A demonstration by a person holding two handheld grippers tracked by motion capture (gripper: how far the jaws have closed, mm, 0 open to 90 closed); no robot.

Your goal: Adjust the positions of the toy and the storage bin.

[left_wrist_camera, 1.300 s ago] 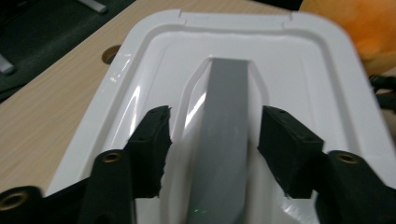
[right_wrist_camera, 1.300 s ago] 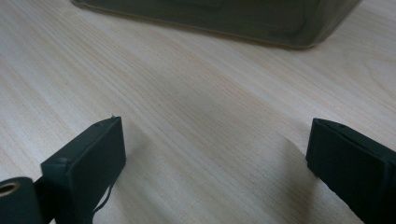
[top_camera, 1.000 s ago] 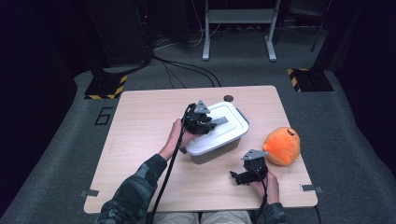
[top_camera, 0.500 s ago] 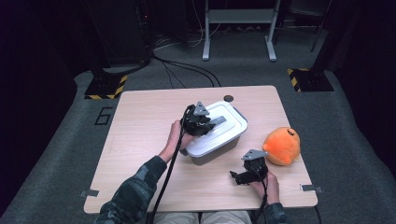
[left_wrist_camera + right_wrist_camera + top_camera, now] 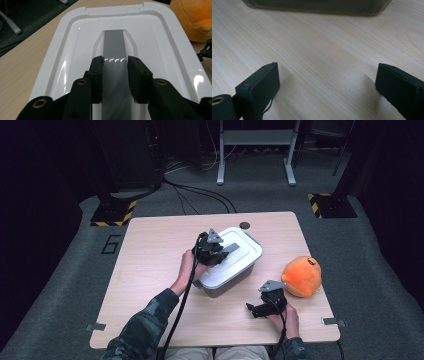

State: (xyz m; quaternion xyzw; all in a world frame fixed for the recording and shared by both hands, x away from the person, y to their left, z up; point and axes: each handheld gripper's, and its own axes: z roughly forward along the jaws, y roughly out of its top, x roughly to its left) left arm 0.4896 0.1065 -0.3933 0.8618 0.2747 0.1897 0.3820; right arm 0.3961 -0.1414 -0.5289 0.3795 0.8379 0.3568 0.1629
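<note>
My left hand-held gripper [image 5: 115,72] sits on top of the white lid [image 5: 75,45] of the grey bin [image 5: 235,280], its two black jaws clamped on the lid's grey handle strip [image 5: 113,45], one pad pressing each long side of it. The strip runs down the sunken middle of the lid, and my jaws grip it at the end nearer me. From above, that gripper [image 5: 216,251] lies over the lid's near-left part, and my left hand [image 5: 187,270] is at the bin's left edge, with the cable trailing back along my sleeve.

The bin stands on the bench [image 5: 150,270], turned at an angle to the bench's edges, with the lid seated flat on it. A small dark round spot [image 5: 244,225] on the bench lies just beyond the bin's far corner.

My right hand-held gripper [image 5: 255,310] rests low over the bench to the near right of the bin, well apart from it, with my right hand [image 5: 282,317] behind it. Its jaws stand wide apart with only bare wood between them [image 5: 327,85]; the bin's grey wall [image 5: 317,7] shows ahead of them.

An orange plush toy [image 5: 301,276] lies on the bench to the right of the bin, near it but not touching, and just beyond my right gripper.
</note>
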